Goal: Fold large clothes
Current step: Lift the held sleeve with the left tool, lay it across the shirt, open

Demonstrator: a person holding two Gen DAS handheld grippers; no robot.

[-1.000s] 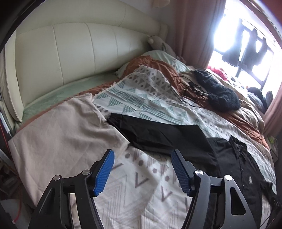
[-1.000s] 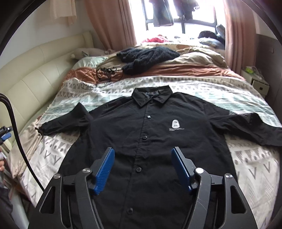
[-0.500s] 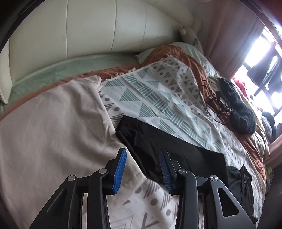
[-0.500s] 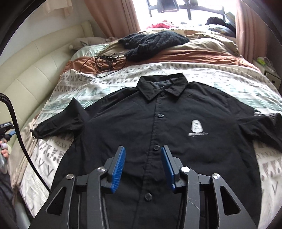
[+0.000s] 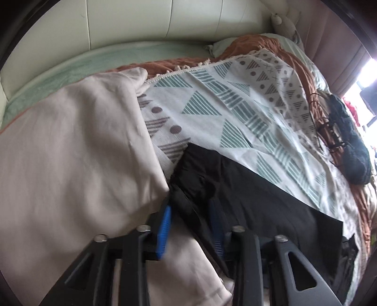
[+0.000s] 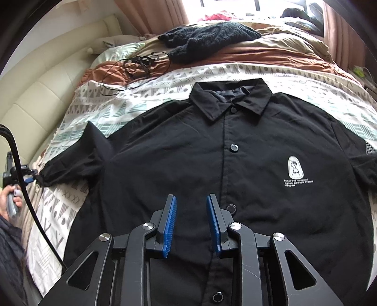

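A black button-up shirt point(image 6: 188, 160) lies face up and spread flat on the patterned bedspread point(image 6: 146, 96). Its left sleeve point(image 5: 235, 188) runs across the left wrist view. My left gripper point(image 5: 189, 207) is at the sleeve's cuff, with the cuff edge between its blue pads; the jaws are narrowed but a gap still shows. It also appears small in the right wrist view point(image 6: 29, 179) at the cuff. My right gripper point(image 6: 191, 200) hovers over the shirt's lower button placket, jaws partly closed, holding nothing.
A beige sheet point(image 5: 70, 153) lies beside the cuff. A cream padded headboard point(image 5: 129, 21) runs along the bed's left. A dark knit garment point(image 6: 207, 35) and tangled black cables point(image 6: 139, 63) lie further up the bed. Curtains and a bright window are beyond.
My left gripper moved down to the sleeve cuff and narrowed around it. My right gripper lowered toward the shirt front and its jaws narrowed from wide open.
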